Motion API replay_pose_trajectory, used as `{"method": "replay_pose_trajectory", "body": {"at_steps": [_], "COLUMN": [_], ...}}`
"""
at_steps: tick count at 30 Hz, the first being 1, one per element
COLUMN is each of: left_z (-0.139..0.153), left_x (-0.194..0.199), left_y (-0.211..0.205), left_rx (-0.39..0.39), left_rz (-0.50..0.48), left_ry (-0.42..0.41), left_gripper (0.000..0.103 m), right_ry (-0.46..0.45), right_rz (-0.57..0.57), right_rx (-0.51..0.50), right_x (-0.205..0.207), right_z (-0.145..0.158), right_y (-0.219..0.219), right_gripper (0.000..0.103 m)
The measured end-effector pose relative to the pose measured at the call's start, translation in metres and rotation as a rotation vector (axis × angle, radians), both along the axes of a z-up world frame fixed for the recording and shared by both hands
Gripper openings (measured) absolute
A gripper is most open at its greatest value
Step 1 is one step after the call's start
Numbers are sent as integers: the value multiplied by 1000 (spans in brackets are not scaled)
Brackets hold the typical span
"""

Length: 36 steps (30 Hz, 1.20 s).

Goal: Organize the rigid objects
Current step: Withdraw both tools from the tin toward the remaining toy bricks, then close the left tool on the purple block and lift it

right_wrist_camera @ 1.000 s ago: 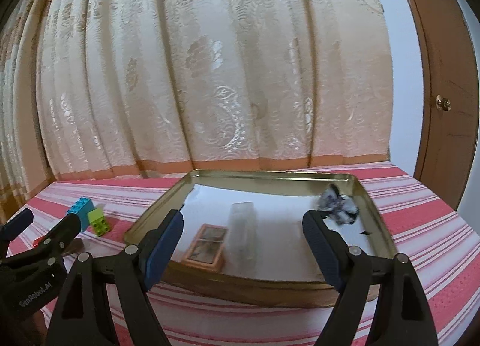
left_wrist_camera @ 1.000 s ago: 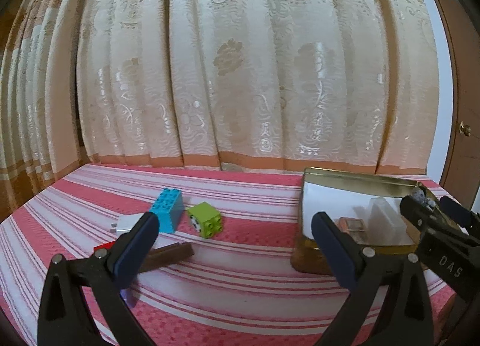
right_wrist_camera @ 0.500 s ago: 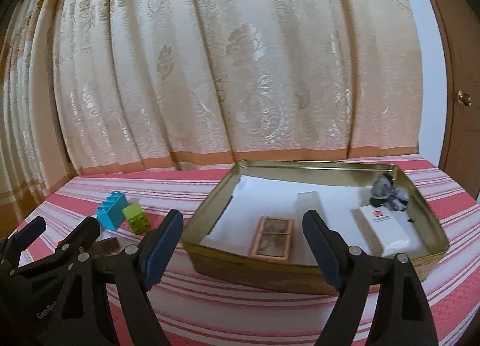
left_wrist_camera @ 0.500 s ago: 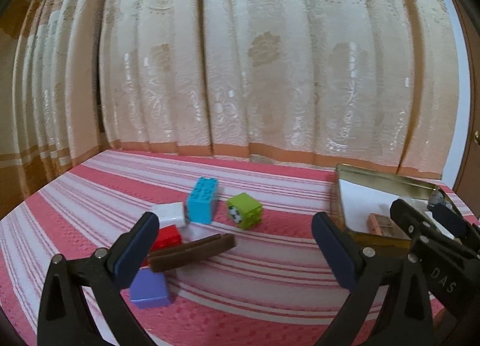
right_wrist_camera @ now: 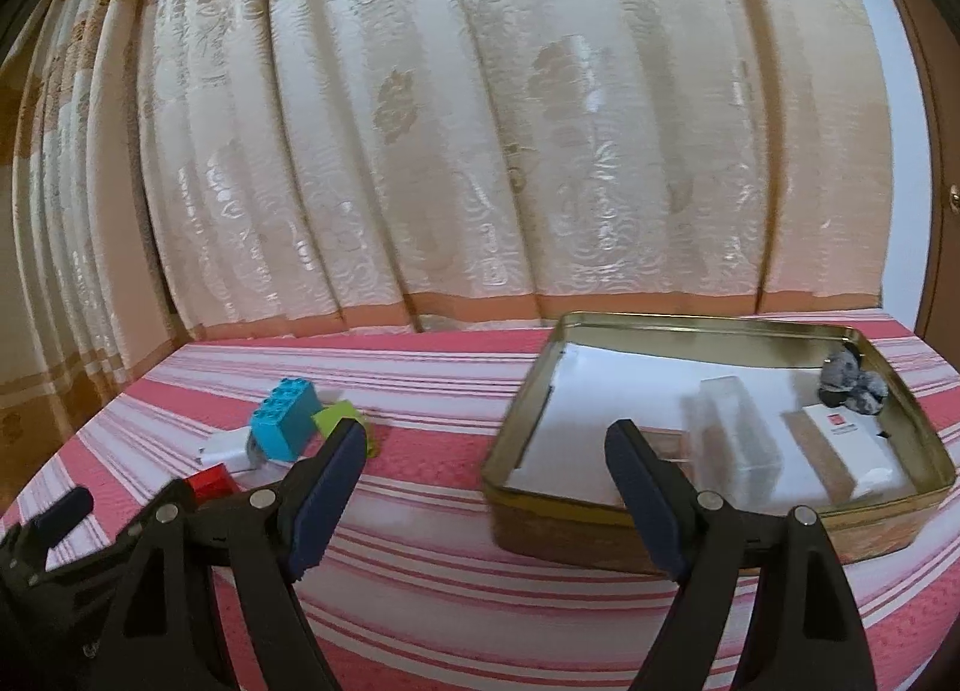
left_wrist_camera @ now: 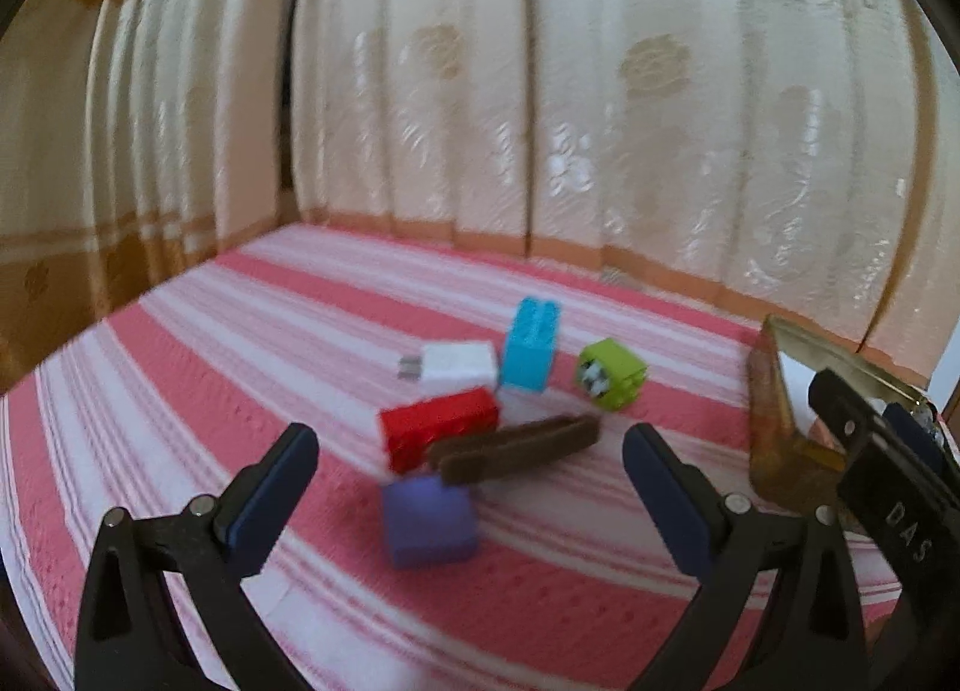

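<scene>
Loose pieces lie on the striped cloth in the left wrist view: a purple block (left_wrist_camera: 429,520), a red brick (left_wrist_camera: 438,433), a brown bar (left_wrist_camera: 516,448), a white charger (left_wrist_camera: 456,364), a blue brick (left_wrist_camera: 531,343) and a green block (left_wrist_camera: 611,373). My left gripper (left_wrist_camera: 471,487) is open and empty, just short of the purple block. My right gripper (right_wrist_camera: 486,481) is open and empty, left of the gold tin tray (right_wrist_camera: 528,433). The tray holds a clear box (right_wrist_camera: 735,427), a white box (right_wrist_camera: 852,442), a small framed piece and a grey lump (right_wrist_camera: 852,382).
A patterned cream curtain (right_wrist_camera: 480,121) hangs along the far edge of the table. A brown door frame (right_wrist_camera: 936,151) stands at the right. The other gripper's black body (left_wrist_camera: 888,487) shows in front of the tray's corner (left_wrist_camera: 774,391).
Both grippers have swung left. The block pile has come to the middle of the left wrist view and nearer; the tray has slid right in both views. Both stay open.
</scene>
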State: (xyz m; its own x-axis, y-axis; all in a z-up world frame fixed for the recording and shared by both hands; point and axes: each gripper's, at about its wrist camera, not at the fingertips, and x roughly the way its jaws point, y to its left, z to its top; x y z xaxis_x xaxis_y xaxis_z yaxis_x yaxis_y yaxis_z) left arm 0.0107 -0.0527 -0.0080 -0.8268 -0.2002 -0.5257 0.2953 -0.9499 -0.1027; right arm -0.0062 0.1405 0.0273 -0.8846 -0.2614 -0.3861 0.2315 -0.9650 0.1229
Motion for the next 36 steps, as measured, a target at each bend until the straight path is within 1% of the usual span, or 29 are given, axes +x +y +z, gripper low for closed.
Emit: {"method": "replay_pose_trajectory", "body": {"at_steps": [3, 6, 10, 12, 13, 14, 16, 17, 18, 19, 21, 22, 23, 24, 34, 35, 36], "left_z": [-7, -18, -33, -41, -39, -39, -39, -39, -39, -39, -38, -38, -38, -39, -37, -37, -37], "left_x": [1, 0, -7, -13, -13, -15, -16, -15, -13, -12, -10, -9, -9, -10, -9, -10, -12], "left_y": [-16, -30, -39, -44, -42, -41, -39, -39, -42, -44, -49, -52, -54, -56, -65, -65, -63], "left_rx": [70, 150, 223, 270, 255, 252, 240, 245, 247, 245, 248, 248, 249, 248, 218, 206, 169], "left_rz": [34, 48, 22, 8, 2, -12, -35, -47, -53, -60, -79, -83, -84, -87, -193, -208, -230], "left_ry": [-44, -103, -181, -221, -215, -220, -231, -228, -227, -227, -228, -229, -230, -233, -251, -256, -273], "left_gripper": [102, 102, 99, 95, 93, 87, 85, 83, 74, 70, 56, 52, 45, 42, 41, 41, 41], "right_ry": [7, 22, 18, 6, 1, -2, -5, -5, -7, -9, -18, -25, -33, -40, -66, -68, -70], "right_rz": [30, 54, 82, 90, 93, 94, 96, 98, 98, 99, 100, 100, 102, 103, 109, 111, 113], "right_rx": [17, 45, 67, 79, 84, 88, 95, 97, 97, 95, 90, 89, 89, 88, 66, 68, 71], "right_x": [5, 10, 13, 12, 11, 11, 11, 12, 12, 11, 10, 10, 8, 8, 5, 5, 4], "right_z": [1, 1, 0, -1, -2, -3, -3, -3, -3, -3, -3, -4, -4, -5, -6, -6, -6], "right_y": [-9, -14, -18, -20, -20, -21, -21, -21, -21, -21, -21, -21, -21, -21, -18, -18, -19], "right_gripper": [84, 84, 84, 84, 84, 84, 84, 84, 84, 84, 84, 84, 84, 84, 83, 84, 83]}}
